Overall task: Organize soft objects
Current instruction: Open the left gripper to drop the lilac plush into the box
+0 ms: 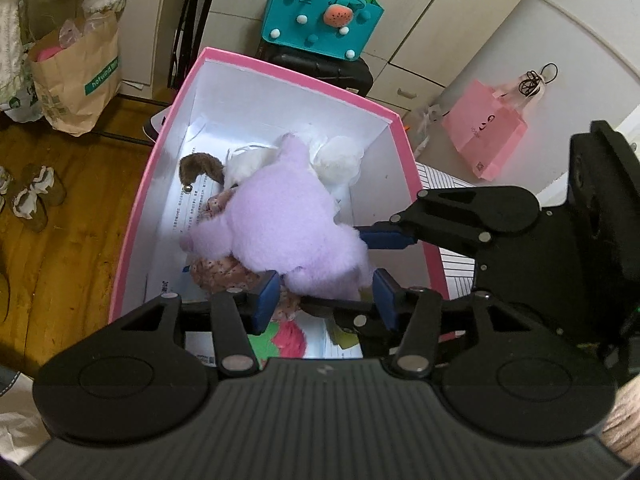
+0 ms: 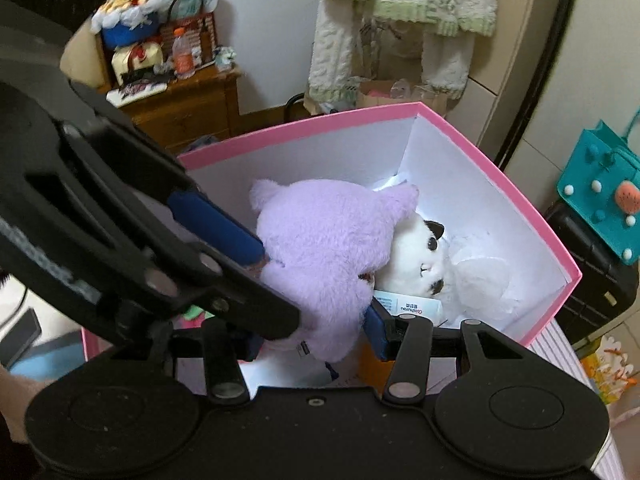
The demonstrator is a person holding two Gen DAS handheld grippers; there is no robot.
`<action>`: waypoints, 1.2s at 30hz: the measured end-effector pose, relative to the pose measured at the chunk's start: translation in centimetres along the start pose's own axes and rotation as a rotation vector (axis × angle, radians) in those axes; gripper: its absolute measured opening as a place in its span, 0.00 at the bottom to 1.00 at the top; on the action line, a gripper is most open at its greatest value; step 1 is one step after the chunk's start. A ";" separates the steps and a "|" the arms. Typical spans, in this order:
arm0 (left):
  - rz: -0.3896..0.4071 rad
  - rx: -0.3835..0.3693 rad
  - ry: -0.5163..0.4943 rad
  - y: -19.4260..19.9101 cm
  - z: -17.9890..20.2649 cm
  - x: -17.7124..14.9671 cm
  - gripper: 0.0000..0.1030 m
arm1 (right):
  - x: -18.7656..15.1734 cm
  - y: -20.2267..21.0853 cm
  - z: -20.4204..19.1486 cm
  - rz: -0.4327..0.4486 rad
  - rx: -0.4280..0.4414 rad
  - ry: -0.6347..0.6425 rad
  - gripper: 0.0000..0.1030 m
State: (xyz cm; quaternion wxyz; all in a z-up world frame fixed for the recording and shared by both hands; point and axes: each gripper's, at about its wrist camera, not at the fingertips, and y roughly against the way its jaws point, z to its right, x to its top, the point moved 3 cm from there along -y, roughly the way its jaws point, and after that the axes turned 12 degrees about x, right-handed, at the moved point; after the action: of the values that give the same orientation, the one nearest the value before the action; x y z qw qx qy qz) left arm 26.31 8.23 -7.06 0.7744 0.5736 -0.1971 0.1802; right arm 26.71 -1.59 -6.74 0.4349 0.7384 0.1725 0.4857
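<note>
Your workspace is a bedroom corner with glossy wooden floorboards point(image 1: 60, 216) and a teal felt bag point(image 1: 320, 16) behind. The fluffy purple plush point(image 1: 288, 220) lies inside the pink cardboard box point(image 1: 132, 232), its walls smooth and white, over a white plush point(image 2: 424, 264). Both your left gripper point(image 1: 326, 296) and right gripper point(image 2: 316, 340) squeeze its fuzzy body between blue pads.

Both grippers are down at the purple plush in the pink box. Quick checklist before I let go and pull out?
1. purple plush inside pink box: ok.
2. Plush resting on the other toys, white plush beside it: ok.
3. left gripper pads pressing the plush: cannot tell.
4. right gripper straddling the plush's lower end: ok; pressing: cannot tell.
5. Grippers clear of each other: not ok, they crowd the same toy.
</note>
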 end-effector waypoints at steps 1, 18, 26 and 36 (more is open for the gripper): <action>0.006 0.003 -0.003 0.3 -0.1 -0.1 0.51 | 0.0 0.0 0.1 -0.007 -0.003 0.012 0.54; 0.037 0.146 -0.054 -2.7 -0.1 0.8 0.47 | -1.3 1.3 0.1 0.012 -0.039 0.011 0.62; 0.144 0.179 -0.056 -0.1 0.6 -1.1 0.52 | -4.4 6.5 -1.1 0.206 -0.116 -0.125 0.63; 0.301 0.269 -0.197 6.6 4.0 -4.7 0.67 | -8.5 11.9 -3.3 0.355 -0.174 -0.314 0.79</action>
State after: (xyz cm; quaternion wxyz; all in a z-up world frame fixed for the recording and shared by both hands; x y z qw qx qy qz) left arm 18.53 6.01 -3.08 0.6322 0.6509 -0.3292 0.2614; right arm 17.84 -12.49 -1.41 0.4263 0.7831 -0.0720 0.4470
